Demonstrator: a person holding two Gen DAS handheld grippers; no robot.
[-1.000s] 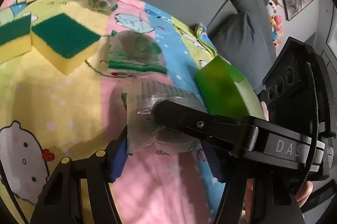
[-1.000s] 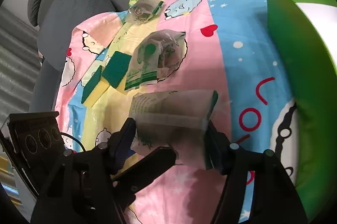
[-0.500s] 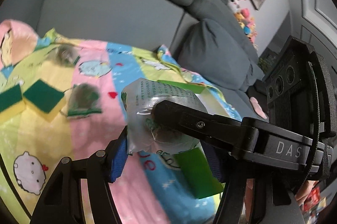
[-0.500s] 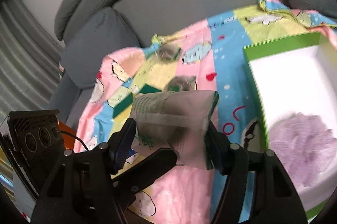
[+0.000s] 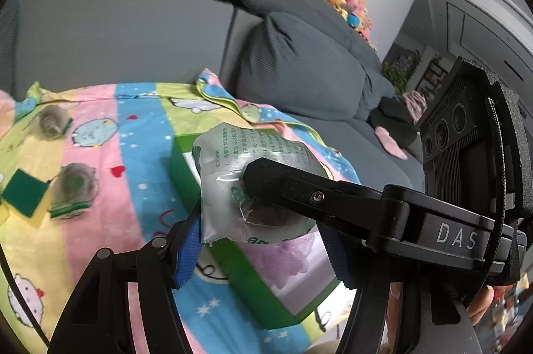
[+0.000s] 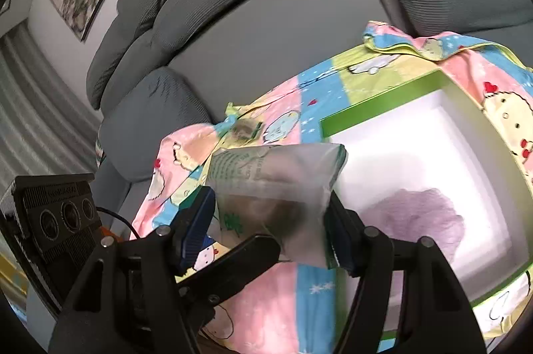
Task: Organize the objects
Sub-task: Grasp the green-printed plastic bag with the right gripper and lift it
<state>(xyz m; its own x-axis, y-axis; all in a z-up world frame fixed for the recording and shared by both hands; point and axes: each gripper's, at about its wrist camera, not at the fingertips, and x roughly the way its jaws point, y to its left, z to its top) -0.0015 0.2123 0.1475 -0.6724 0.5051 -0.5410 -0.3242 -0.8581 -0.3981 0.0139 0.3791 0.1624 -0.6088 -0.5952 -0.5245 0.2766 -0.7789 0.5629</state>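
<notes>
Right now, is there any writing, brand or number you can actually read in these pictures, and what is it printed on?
"DAS": white letters on the black body of the other hand-held gripper, cut off at the picture's edge.
Green Chinese print on the clear packet held between both grippers: too small and curved to read.
Embossed line on the black camera block: too blurred to read.
Nothing else legible.
</notes>
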